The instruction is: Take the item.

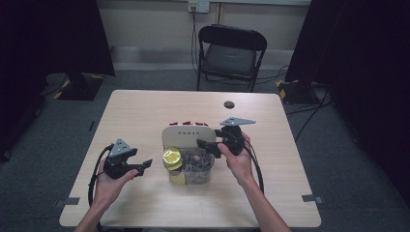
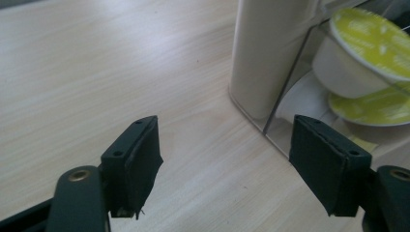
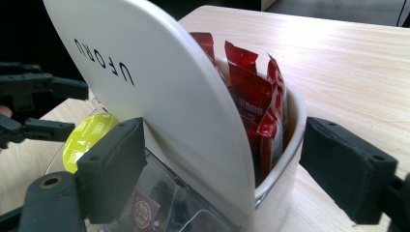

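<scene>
Organizer [image 1: 187, 133] between hand-held gripper [image 3: 222, 179] jaws

The white organizer [image 3: 193, 121] hides the red sachets' [image 3: 254, 96] lower halves, and their print is too blurred to read.

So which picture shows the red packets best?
The right gripper view: the red packets stand up close behind the white divider, tucked in the holder's back part. The high view shows just their tiny red tops. The left gripper view looks at the yellow-lidded cups instead.
</scene>
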A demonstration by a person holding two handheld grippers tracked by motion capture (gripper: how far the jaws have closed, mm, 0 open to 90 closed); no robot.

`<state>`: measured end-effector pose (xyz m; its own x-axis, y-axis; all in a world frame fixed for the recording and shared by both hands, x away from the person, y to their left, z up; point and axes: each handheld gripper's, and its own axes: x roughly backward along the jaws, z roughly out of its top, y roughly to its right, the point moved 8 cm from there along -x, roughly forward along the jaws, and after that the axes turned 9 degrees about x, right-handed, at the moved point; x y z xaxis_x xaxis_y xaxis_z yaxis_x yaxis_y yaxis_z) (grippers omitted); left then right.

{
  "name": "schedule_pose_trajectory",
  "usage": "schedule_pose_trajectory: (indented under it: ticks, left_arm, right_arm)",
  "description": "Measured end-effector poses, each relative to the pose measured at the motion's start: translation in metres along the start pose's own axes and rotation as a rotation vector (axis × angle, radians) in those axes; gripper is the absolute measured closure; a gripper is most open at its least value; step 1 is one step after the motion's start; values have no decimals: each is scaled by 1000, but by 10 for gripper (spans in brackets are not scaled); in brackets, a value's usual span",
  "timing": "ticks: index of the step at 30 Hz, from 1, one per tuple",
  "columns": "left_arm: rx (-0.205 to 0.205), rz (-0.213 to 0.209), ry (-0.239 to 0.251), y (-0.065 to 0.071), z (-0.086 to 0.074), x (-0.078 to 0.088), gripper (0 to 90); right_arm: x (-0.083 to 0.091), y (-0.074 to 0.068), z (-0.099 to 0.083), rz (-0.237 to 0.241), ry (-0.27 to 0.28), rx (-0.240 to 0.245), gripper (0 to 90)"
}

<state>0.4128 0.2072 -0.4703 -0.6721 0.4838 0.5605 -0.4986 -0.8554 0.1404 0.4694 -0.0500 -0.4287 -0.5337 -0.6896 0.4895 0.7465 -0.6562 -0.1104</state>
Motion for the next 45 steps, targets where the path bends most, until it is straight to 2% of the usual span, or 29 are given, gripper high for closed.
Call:
schedule_pose_trajectory:
  ticks: [2,5,8,14,15,17,21,27,32,34,38,45]
  left_arm:
    - [4,-14,13,3,4,2,292]
    - [-20,-33,31,10,11,6,320]
    - [-17,-67,56,20,18,7,333]
    - [-41,-109,57,36,28,6,349]
    - [-32,-121,66,41,30,5,349]
    - [-42,-148,68,49,33,6,360]
    - [-66,-174,64,61,38,3,383]
    - [-89,-214,63,75,45,-2,410]
    - [-101,-228,35,80,46,-9,397]
    - [-94,-237,18,80,45,-12,373]
    - [-93,-244,12,83,43,-16,346]
    - [-107,-210,0,80,40,-21,319]
  right_arm:
    - [1,0,2,0,5,0,156]
    - [1,-1,5,-5,7,7,156]
    - [3,0,7,1,16,1,168]
    - [4,0,8,7,15,2,169]
    - [4,1,8,8,16,1,168]
    - [4,1,8,6,13,3,169]
    - [4,1,7,8,13,2,169]
    - [3,1,7,10,13,-2,167]
    - [2,1,5,11,9,-2,159]
    - [2,1,5,12,6,-3,160]
    - [2,1,4,12,6,-3,163]
    - [1,1,3,14,6,-8,158]
